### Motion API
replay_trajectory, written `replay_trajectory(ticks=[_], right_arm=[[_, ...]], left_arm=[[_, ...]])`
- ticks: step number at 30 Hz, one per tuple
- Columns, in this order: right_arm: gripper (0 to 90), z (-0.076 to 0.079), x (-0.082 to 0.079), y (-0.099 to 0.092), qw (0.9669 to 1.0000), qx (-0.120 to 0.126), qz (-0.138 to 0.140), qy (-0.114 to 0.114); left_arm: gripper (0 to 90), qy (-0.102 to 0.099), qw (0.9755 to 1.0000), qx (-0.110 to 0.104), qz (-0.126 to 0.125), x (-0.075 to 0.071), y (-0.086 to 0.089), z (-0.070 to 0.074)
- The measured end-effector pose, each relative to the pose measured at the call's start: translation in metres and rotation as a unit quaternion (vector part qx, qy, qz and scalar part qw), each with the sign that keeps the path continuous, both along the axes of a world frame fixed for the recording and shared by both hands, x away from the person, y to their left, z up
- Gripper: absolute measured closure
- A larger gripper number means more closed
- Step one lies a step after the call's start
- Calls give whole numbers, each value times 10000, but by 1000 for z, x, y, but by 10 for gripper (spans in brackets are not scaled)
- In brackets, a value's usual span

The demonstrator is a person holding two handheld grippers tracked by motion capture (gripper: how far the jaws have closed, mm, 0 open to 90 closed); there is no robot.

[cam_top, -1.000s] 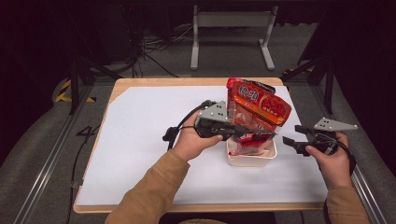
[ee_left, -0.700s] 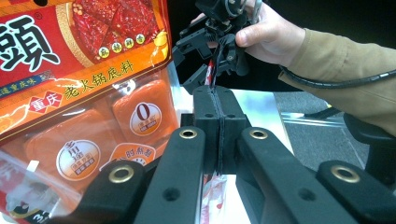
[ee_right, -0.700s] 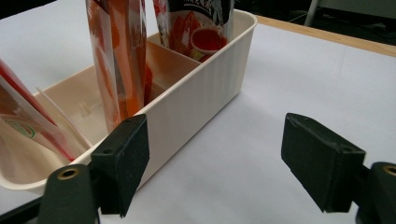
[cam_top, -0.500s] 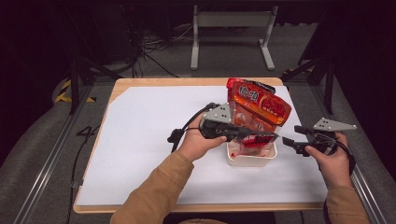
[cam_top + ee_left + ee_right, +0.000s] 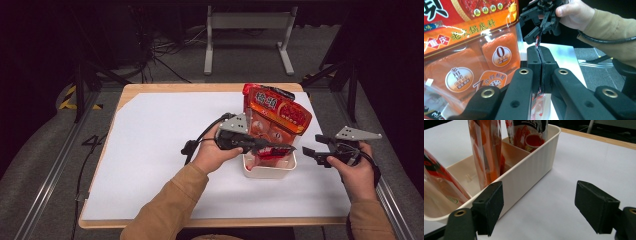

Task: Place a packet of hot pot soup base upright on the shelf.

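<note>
- Your left gripper sits over the cream ribbed plastic bin at the right of the middle of the white-covered wooden table. Its jaws are pressed together on the thin edge of a plastic packet – in the left gripper view a sliver of red-and-white film pokes out above and below the black pads.
- Which packet that edge belongs to is hard to say. From the high view it looks like the smaller red pouch low in the bin, but the gripper covers most of it.
- Just behind stands the large orange-and-red sauce packet with clear windows, upright and leaning slightly, its lower end in the bin. It looks already placed.
- I judge the packing well along: at least two or three packets stand in the bin, and the pinched one is partly in – what remains is to settle it and let go.
- Your right gripper hovers beside the bin's right end with jaws spread wide and nothing between them; the right gripper view shows the bin wall just beside one pad.
- The bin's floor and the packets' lower ends are mostly hidden, the packet tops are cut off in the right gripper view, and the small print is unreadable.
</note>
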State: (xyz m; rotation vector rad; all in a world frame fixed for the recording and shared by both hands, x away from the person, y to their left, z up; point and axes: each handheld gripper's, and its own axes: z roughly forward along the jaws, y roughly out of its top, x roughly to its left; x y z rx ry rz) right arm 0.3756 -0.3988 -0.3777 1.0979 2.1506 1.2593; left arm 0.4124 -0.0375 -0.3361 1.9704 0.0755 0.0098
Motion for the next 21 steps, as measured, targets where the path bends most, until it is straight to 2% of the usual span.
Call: replay_trajectory(ticks=[5, 6, 8, 11, 14, 16, 19, 21], right_arm=[[239, 0, 1, 0, 10000, 5, -1, -5], [239, 0, 1, 0, 10000, 4, 1, -6], [238, 0, 1, 1, 10000, 3, 13, -2], [238, 0, 2, 1, 10000, 2, 21, 10], [237, -1, 3, 2, 10000, -4, 37, 13], [235, 0, 4, 3, 10000, 1, 48, 15], [233, -1, 4, 4, 10000, 20, 59, 6], [232, -1, 5, 3, 10000, 26, 66, 24]], left_arm=[[867, 58, 9998, 117, 133, 2, 1, -3], [849, 113, 9999, 39, 119, 3, 2, -3], [751, 144, 9997, -63, 175, 4, 3, -3], [729, 184, 9997, -98, 146, 4, 6, -2], [654, 208, 9995, -144, 169, 3, 5, -3], [569, 242, 9993, -201, 186, 2, 5, -3], [380, 418, 9983, -310, 257, 1, 6, -3], [293, 425, 9976, -426, 344, -1, 9, 0]])
